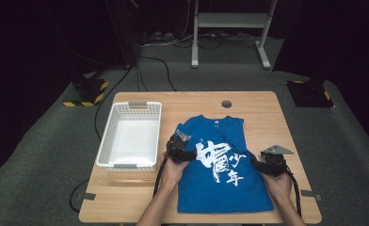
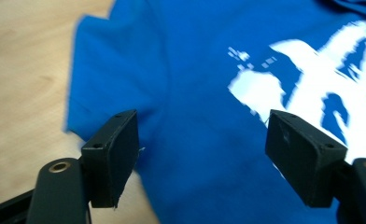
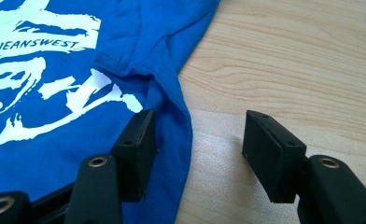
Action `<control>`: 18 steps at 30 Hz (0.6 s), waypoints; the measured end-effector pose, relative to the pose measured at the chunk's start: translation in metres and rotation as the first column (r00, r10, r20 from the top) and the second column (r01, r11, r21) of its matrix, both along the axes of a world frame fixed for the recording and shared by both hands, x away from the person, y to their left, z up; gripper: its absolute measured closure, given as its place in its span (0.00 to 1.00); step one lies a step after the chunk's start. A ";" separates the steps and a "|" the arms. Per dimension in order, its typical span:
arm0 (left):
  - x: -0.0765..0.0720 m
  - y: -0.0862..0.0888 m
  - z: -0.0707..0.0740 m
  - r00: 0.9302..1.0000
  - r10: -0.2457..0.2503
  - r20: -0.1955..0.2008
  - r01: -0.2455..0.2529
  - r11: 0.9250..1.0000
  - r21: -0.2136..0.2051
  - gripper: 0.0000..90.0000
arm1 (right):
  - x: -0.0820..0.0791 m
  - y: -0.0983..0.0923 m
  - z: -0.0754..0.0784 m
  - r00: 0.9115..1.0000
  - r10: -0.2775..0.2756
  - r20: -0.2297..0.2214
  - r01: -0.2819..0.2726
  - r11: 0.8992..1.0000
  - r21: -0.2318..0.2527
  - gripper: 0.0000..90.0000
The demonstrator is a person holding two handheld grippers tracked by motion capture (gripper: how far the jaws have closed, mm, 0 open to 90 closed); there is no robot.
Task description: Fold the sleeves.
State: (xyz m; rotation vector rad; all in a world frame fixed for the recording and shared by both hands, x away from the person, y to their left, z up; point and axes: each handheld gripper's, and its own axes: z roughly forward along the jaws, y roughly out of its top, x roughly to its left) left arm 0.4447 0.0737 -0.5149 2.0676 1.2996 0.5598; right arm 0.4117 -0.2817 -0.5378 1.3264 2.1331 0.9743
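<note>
A blue T-shirt (image 1: 220, 169) with white lettering lies flat on the wooden table (image 1: 267, 108), its sleeves folded in. My left gripper (image 1: 186, 153) is at the shirt's left edge. In the left gripper view this gripper (image 2: 202, 135) stands open above the blue cloth (image 2: 195, 70), and its pads press on nothing. My right gripper (image 1: 262, 165) is at the shirt's right edge. In the right gripper view it (image 3: 200, 135) is open and straddles the hem: one jaw is over the cloth (image 3: 55, 70), the other over bare wood.
A white plastic basket (image 1: 106, 136) stands on the table's left side, close to my left hand. A round cable hole (image 1: 226, 104) is near the table's far edge. Bare wood (image 3: 288, 56) runs right of the shirt.
</note>
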 end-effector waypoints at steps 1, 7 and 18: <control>0.002 0.000 0.002 1.000 0.005 -0.003 -0.005 1.000 0.001 0.31 | 0.000 0.000 0.000 1.000 0.000 0.000 0.000 1.000 0.001 0.49; 0.019 0.004 0.007 0.998 0.059 -0.009 -0.059 0.998 0.014 0.34 | 0.000 0.000 0.000 1.000 0.001 0.000 -0.001 1.000 0.001 0.49; 0.039 0.007 0.010 0.993 0.117 -0.007 -0.117 0.993 0.021 0.40 | 0.000 0.000 0.000 1.000 -0.003 -0.001 0.003 1.000 0.000 0.48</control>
